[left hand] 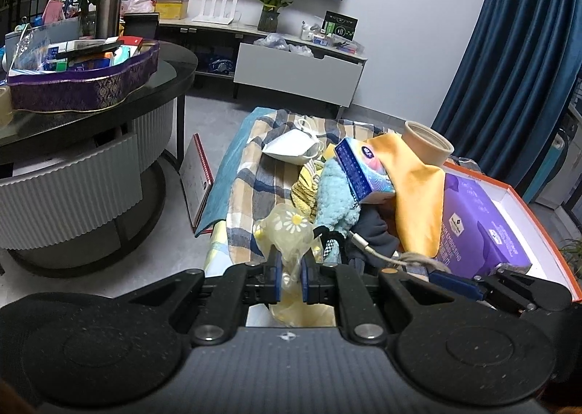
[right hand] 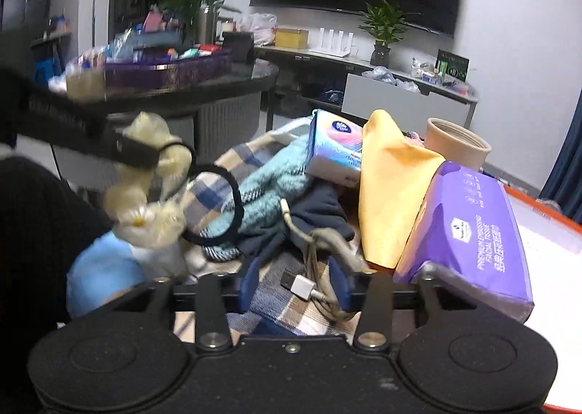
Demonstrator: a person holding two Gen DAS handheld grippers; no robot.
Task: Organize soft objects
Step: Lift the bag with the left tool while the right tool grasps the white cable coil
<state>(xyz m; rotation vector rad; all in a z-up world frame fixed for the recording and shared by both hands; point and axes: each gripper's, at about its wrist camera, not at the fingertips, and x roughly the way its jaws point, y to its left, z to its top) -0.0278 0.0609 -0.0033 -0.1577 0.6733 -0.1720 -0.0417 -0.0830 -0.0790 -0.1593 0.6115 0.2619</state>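
My left gripper (left hand: 291, 277) is shut on a sheer yellow scrunchie with a daisy (left hand: 287, 228) and holds it above the plaid cloth (left hand: 254, 174). The right wrist view shows the same scrunchie (right hand: 149, 203) in the left gripper's fingers (right hand: 134, 152), with a black hair tie (right hand: 218, 206) hanging by it. My right gripper (right hand: 296, 286) is open around a coiled white USB cable (right hand: 320, 265). The pile holds a light blue fuzzy cloth (left hand: 336, 195), a yellow cloth (left hand: 414, 188), a dark garment (right hand: 316, 210), a small tissue pack (left hand: 363, 170) and a purple tissue pack (left hand: 476, 228).
An orange-rimmed white box (left hand: 527, 210) holds the purple pack. A tan cylinder (left hand: 429, 141) stands behind the pile. A white mask (left hand: 291, 148) lies on the plaid cloth. A round black table (left hand: 91, 115) with a purple tray (left hand: 83, 83) stands at left. A TV cabinet (left hand: 298, 72) is behind.
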